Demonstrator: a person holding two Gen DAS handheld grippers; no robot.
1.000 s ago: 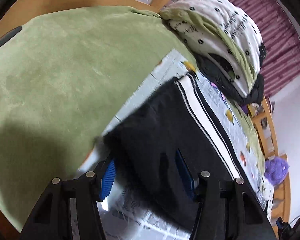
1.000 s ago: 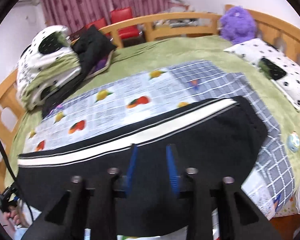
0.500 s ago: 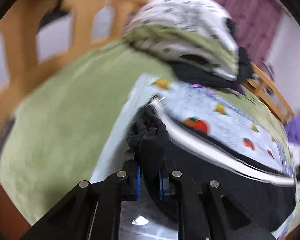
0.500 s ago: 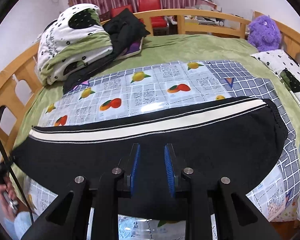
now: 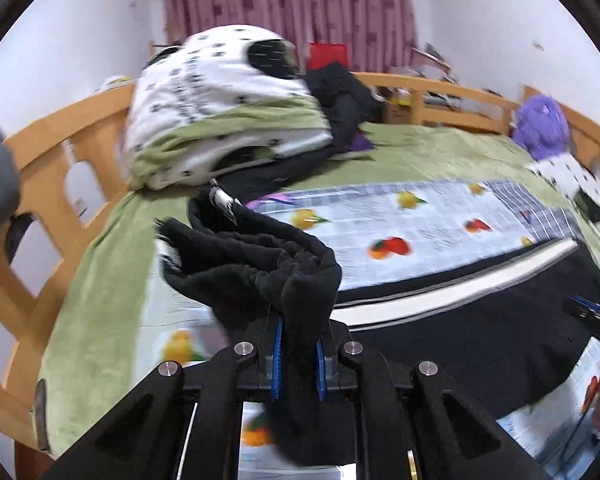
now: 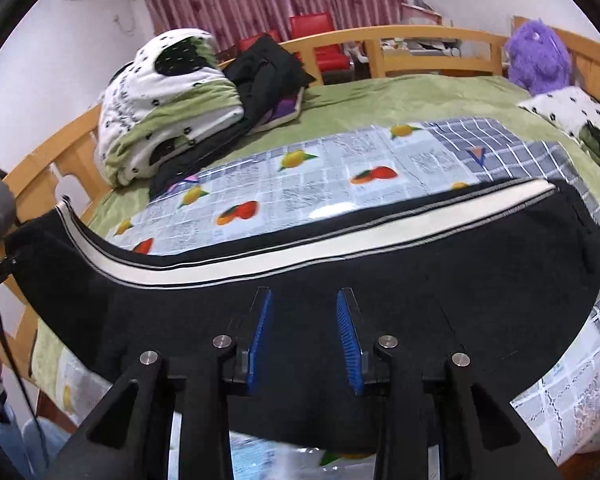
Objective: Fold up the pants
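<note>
Black pants with a white side stripe lie lengthwise on a fruit-print mat on the bed. My left gripper is shut on the bunched leg end of the pants and holds it lifted above the mat. In the right wrist view that lifted end rises at the far left. My right gripper is open, its blue pads just above the middle of the pants, with no cloth between them.
A folded white and green quilt and a black garment are piled at the bed's far left. A purple plush toy and a spotted pillow lie at the right. A wooden rail rings the bed.
My left gripper closed on the leg end of the pants and lifted it off the mat, swinging toward the waist end. My right gripper opened a little wider and stayed over the pants.
</note>
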